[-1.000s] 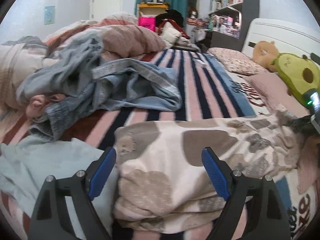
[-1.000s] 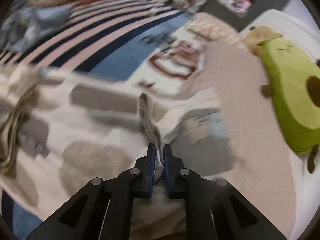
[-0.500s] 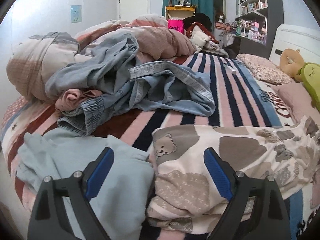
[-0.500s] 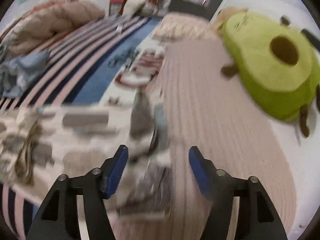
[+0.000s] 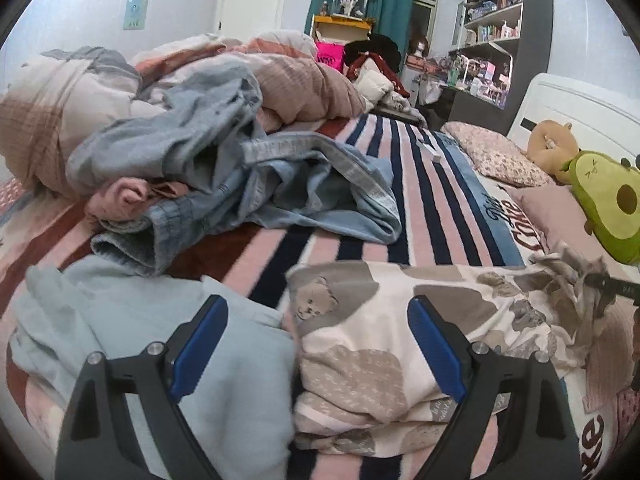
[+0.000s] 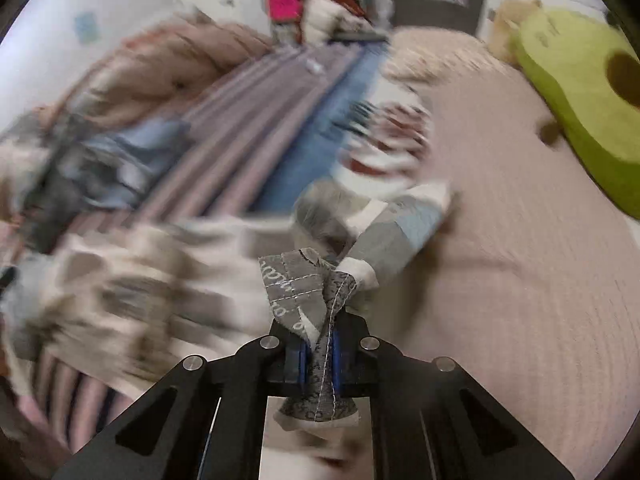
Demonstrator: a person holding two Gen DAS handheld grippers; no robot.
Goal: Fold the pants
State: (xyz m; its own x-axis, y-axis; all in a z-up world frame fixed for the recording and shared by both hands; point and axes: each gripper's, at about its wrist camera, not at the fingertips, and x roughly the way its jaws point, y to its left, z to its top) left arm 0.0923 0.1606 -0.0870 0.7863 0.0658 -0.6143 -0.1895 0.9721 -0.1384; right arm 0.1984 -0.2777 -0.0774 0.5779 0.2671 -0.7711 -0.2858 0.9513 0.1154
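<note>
The pants (image 5: 400,320) are cream with grey-brown bear patches and lie across the striped bed, folded in layers at the near end. My left gripper (image 5: 318,344) is open and empty just above that folded end. My right gripper (image 6: 318,354) is shut on a bunched grey hem of the pants (image 6: 308,300) and holds it lifted; the rest of the pants (image 6: 140,272) trail off blurred to the left. The right gripper's tip shows at the far right of the left wrist view (image 5: 612,286), at the pants' other end.
A folded light-blue garment (image 5: 160,340) lies left of the pants. A heap of denim and pink clothes (image 5: 240,168) and a rolled duvet (image 5: 280,76) fill the back left. A green avocado plush (image 5: 604,204) and pillows (image 5: 496,156) sit at the right by the headboard.
My right gripper opened half a second ago and has shut again on the pants' hem, lifting it. My left gripper stayed open and drew back a little from the pants.
</note>
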